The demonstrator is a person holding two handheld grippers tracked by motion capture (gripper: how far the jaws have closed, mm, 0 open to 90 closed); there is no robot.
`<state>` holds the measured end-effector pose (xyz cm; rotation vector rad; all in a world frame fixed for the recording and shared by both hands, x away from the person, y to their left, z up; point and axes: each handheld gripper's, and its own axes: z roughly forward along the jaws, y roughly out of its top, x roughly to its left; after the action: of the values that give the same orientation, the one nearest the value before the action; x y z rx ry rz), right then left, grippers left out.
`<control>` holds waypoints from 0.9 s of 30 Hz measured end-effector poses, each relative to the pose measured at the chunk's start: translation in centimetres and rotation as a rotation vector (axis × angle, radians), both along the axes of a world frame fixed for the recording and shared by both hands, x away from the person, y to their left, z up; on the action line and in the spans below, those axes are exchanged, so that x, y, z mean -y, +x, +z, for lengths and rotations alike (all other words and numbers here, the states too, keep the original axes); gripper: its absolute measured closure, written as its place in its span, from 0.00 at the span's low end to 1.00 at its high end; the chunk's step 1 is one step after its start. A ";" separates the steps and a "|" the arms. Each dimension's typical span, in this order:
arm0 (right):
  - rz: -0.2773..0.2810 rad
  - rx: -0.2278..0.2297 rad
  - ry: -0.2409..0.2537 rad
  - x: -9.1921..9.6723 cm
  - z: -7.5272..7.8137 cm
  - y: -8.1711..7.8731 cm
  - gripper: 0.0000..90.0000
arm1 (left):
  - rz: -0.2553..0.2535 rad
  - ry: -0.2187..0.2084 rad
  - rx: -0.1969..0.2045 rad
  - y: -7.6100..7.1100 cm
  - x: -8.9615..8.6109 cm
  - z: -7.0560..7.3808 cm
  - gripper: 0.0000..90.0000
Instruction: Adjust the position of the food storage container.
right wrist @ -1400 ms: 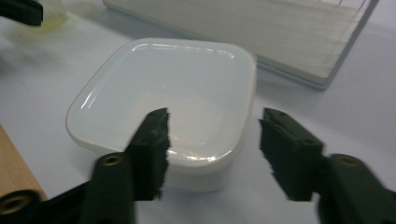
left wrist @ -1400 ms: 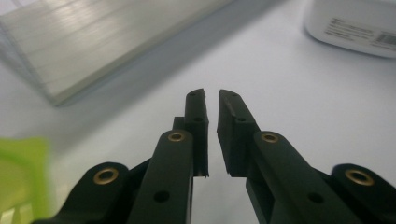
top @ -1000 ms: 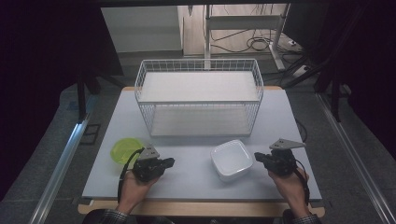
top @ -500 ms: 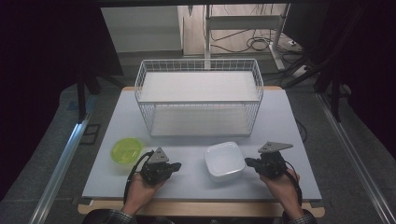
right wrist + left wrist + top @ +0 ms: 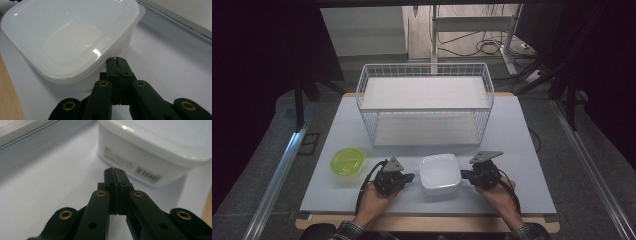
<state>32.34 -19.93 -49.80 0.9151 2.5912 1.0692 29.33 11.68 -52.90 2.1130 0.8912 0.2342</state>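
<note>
A white lidded plastic container (image 5: 440, 173) sits on the pale table near the front edge, between my two grippers. My left gripper (image 5: 410, 177) is just left of it, shut with nothing between its jaws. In the left gripper view the closed tips (image 5: 114, 171) point at the container's barcoded side wall (image 5: 140, 167), a short gap away. My right gripper (image 5: 463, 174) is just right of the container, also shut and holding nothing. Its closed tips (image 5: 115, 60) sit right at the container's side below the lid (image 5: 72, 37); I cannot tell if they touch it.
A green-lidded round tub (image 5: 347, 161) lies left of my left hand. A white wire basket rack (image 5: 424, 102) stands behind, across the table's middle. The wooden front edge (image 5: 427, 222) runs close under both hands.
Both hands have moved inward toward the white container, the left one rightward and the right one leftward. The container has shifted slightly left and nearer the front.
</note>
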 end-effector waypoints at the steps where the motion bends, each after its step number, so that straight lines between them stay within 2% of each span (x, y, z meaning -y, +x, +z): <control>1: 0.011 0.000 0.003 -0.3 0.0 -0.1 0.99 | 0.004 0.003 -0.001 0.0 0.0 0.0 1.00; 3: 0.032 0.004 0.006 -0.9 -0.1 -0.1 0.99 | 0.019 0.017 0.002 0.1 -0.3 0.0 1.00; 9: 0.063 0.009 0.003 -2.4 -0.3 -0.6 0.99 | 0.045 0.008 -0.006 0.2 -1.3 0.3 1.00; 14: 0.068 0.012 0.000 -2.9 -0.3 -0.9 0.99 | 0.063 0.011 -0.002 0.3 -1.5 0.3 1.00; 20: 0.069 0.015 -0.006 -2.9 -0.2 -1.0 0.98 | 0.059 0.010 -0.004 0.2 -1.8 0.4 1.00; 24: 0.051 0.061 -0.008 -2.0 0.1 -1.1 0.88 | 0.071 0.034 0.020 -0.3 -2.6 0.9 0.88; 27: 0.048 0.055 0.006 -1.2 0.2 -1.0 0.80 | 0.095 0.024 0.038 -0.9 -3.6 1.3 0.75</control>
<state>31.37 -18.71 -49.62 0.8170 2.5792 1.0989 28.38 15.28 -51.61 2.0837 0.9715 0.3342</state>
